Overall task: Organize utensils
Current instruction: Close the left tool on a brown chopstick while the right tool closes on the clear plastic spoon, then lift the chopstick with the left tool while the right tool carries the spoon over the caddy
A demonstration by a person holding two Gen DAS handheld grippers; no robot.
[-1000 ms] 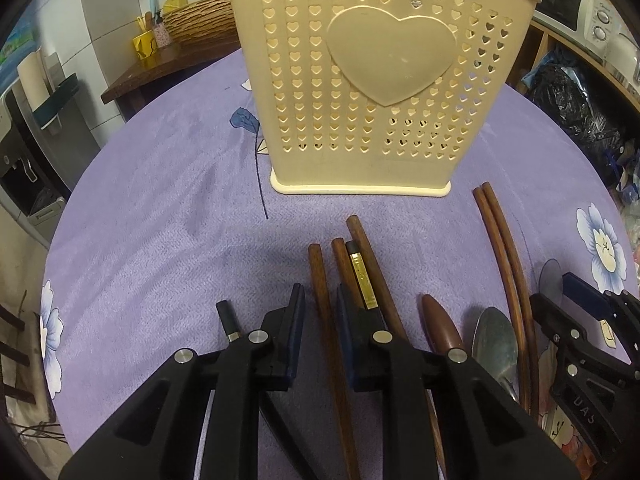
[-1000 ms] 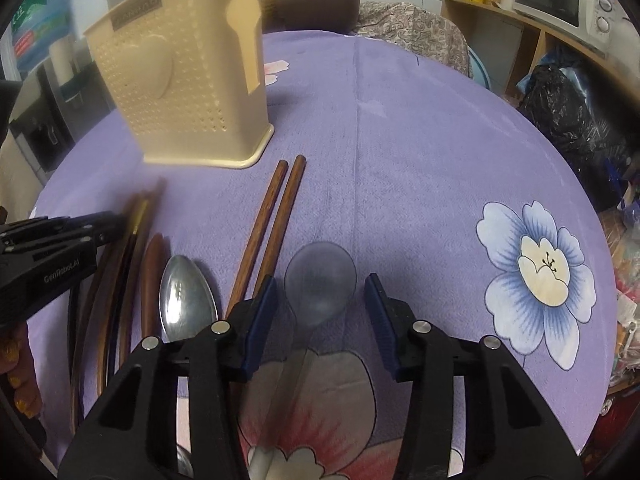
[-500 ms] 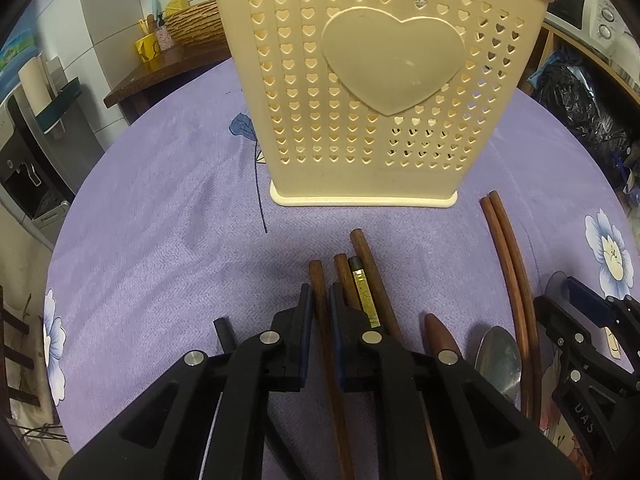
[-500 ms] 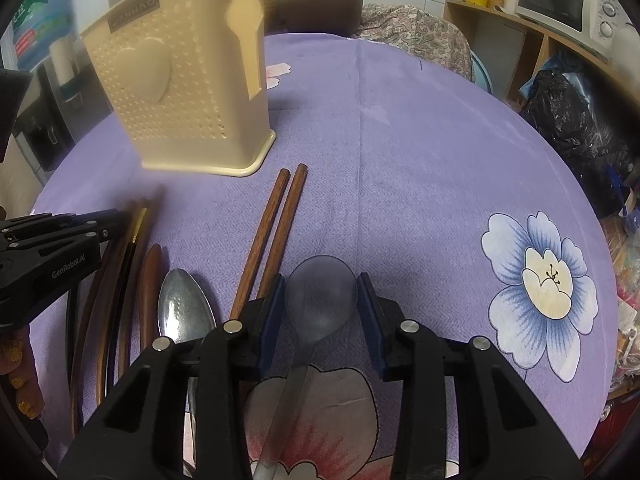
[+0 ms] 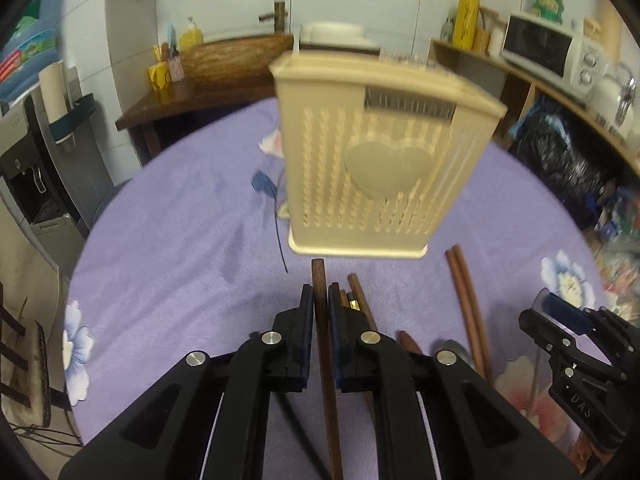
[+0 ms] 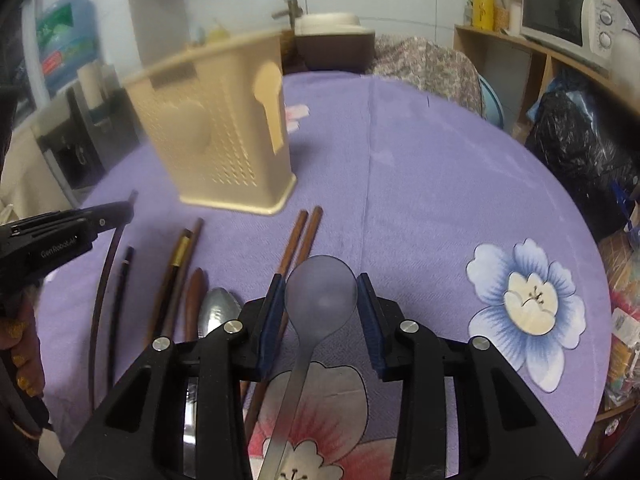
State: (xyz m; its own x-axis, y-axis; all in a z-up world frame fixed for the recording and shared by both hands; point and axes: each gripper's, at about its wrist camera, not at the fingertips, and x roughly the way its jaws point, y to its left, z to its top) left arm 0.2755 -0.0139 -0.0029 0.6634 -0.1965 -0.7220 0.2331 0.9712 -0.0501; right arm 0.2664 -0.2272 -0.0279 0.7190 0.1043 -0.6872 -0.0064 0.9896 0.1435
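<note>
Left wrist view: left gripper is clamped tight on a dark wooden chopstick, blue pads squeezing both sides, its tip poking past the fingers toward the cream utensil holder. Holder stands upright near the middle of the round table w/ purple floral tablecloth, heart-hole front facing the camera, motion-blurred. More chopsticks lie on the cloth just right of the gripper, incl. one w/ a gold band; a brown pair lies further right, tips near the holder's base. Right gripper shows at the right edge, a translucent spoon bowl in its pads. Right wrist view: right gripper is closed on a translucent grey plastic spoon, pads touching both sides of the bowl, handle running back under the camera. Brown chopstick pair lies just left of the spoon, pointing at the holder, which stands toward the table's far left. Further left on the cloth: metal spoon, brown wooden spoon, gold-banded chopsticks, a thin black one. Left gripper comes in at the left edge w/ the curved-looking dark chopstick. Microwave sits on a shelf, top right.
</note>
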